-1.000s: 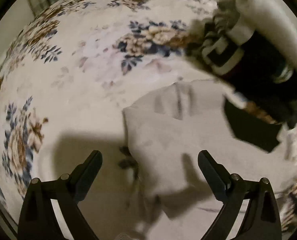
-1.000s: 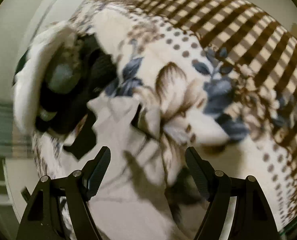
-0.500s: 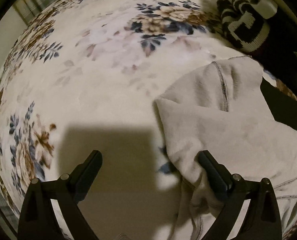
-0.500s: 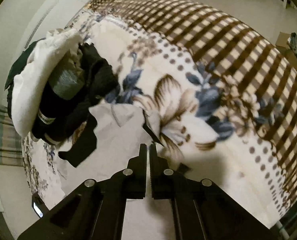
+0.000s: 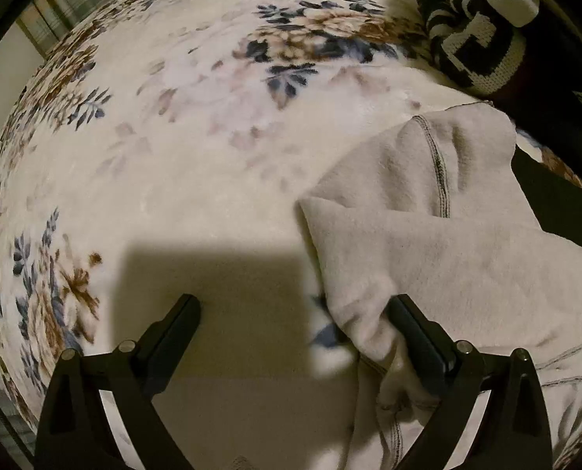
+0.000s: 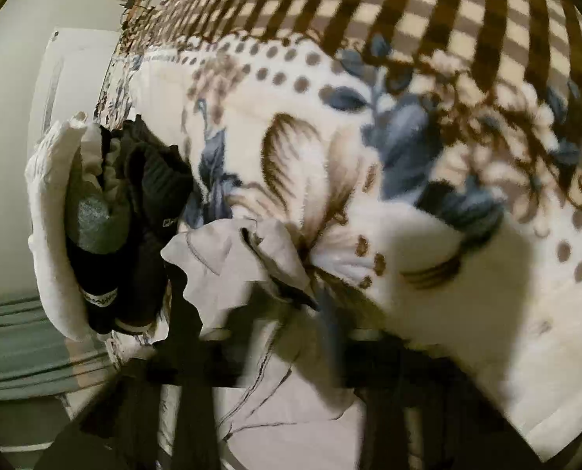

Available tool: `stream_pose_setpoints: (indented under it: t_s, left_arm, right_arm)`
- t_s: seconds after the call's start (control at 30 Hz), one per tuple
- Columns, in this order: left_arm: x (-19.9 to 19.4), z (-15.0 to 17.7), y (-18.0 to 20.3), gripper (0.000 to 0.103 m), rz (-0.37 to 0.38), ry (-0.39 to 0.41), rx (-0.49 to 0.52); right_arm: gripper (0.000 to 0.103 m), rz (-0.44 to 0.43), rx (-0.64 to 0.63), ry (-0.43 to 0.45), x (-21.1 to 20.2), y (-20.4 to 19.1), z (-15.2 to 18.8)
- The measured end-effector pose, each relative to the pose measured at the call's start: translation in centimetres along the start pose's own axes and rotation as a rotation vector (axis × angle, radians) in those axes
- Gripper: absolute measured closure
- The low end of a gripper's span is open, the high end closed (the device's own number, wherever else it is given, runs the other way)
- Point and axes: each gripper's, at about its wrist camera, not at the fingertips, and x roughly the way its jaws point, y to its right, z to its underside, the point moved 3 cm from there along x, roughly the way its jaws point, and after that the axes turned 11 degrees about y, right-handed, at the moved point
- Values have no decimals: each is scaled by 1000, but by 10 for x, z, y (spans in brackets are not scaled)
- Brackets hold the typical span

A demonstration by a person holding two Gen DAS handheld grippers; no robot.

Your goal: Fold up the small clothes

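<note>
A light grey garment [image 5: 439, 235] with dark stitched seams lies on the floral blanket [image 5: 197, 125]. My left gripper [image 5: 294, 313] is open low over the blanket; the garment's left edge bunches against the inside of its right finger [image 5: 412, 333]. In the right wrist view the same grey garment [image 6: 236, 258] lies crumpled in front of my right gripper [image 6: 291, 344]. That gripper is smeared by motion blur, so how its jaws stand cannot be read.
A pile of other clothes sits beyond the garment: a black and white knit [image 5: 474, 43], black pieces [image 6: 150, 203] and a white one [image 6: 48, 211]. A black cloth flap [image 5: 553, 203] lies beside the garment. The blanket's brown checked border [image 6: 427, 11] lies far right.
The right gripper, open a second ago and shut half a second ago, is now blurred and moving over the garment. The left gripper has closed in on the garment's left edge and stays open.
</note>
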Motion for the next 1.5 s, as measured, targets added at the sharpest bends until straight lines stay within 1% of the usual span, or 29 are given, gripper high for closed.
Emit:
stream_pose_setpoints:
  t_s: [0.1, 0.23, 0.37, 0.43, 0.53, 0.57, 0.63, 0.7, 0.77, 0.9, 1.07, 1.23, 1.27, 1.3, 1.33, 1.37, 1.43, 1.5]
  left_arm:
    - [0, 1, 0, 3, 1, 1, 4]
    - [-1, 0, -5, 3, -2, 0, -1]
    - [1, -2, -9, 3, -11, 0, -6]
    - [2, -3, -11, 3, -11, -2, -14]
    - [3, -3, -13, 3, -14, -1, -7]
    - [4, -3, -13, 3, -15, 0, -6]
    - [5, -4, -14, 3, -16, 0, -7]
    - [5, -4, -16, 3, -17, -1, -8]
    - [5, -4, -15, 3, -20, 1, -5]
    - [4, -3, -14, 3, -24, 5, 2]
    - [5, -4, -15, 3, -25, 5, 0]
    - [5, -3, -14, 3, -26, 5, -5]
    - [5, -3, -14, 3, -25, 5, -6]
    - [4, -2, -14, 3, -24, 5, -6]
    - [4, -2, -14, 3, -24, 5, -7]
    - [4, -2, -15, 3, -23, 7, -6]
    - [4, -2, -14, 3, -24, 5, -7]
    - [5, -3, -15, 3, -22, 5, -9]
  right_arm:
    - [100, -7, -49, 48, -12, -12, 4]
    - [100, -40, -75, 65, -30, -25, 8]
    - [100, -23, -93, 76, -41, -26, 8]
    - [100, -32, -76, 71, -44, -21, 8]
    - [100, -59, -56, 19, -42, -14, 9]
    - [99, -45, -51, 3, -38, -10, 11]
    - [93, -16, -29, -30, -27, 1, 12]
    - [72, -12, -8, -44, -17, 11, 13]
    - [67, -22, 4, -57, -7, 16, 13]
    - [67, -29, 20, -59, 6, 20, 14]
    - [67, -81, 18, -16, 1, 10, 13]
    - [67, -52, -25, -27, 6, 2, 12]
    - [67, -44, -36, -20, 6, 0, 12]
    - [74, -39, -48, -7, 5, -2, 12]
    - [83, -38, -62, 9, 3, -4, 11]
    - [96, -34, -81, 27, 0, -8, 11]
    - [100, -41, -97, 52, -7, -14, 11]
    - [100, -41, -110, 71, -13, -18, 12]
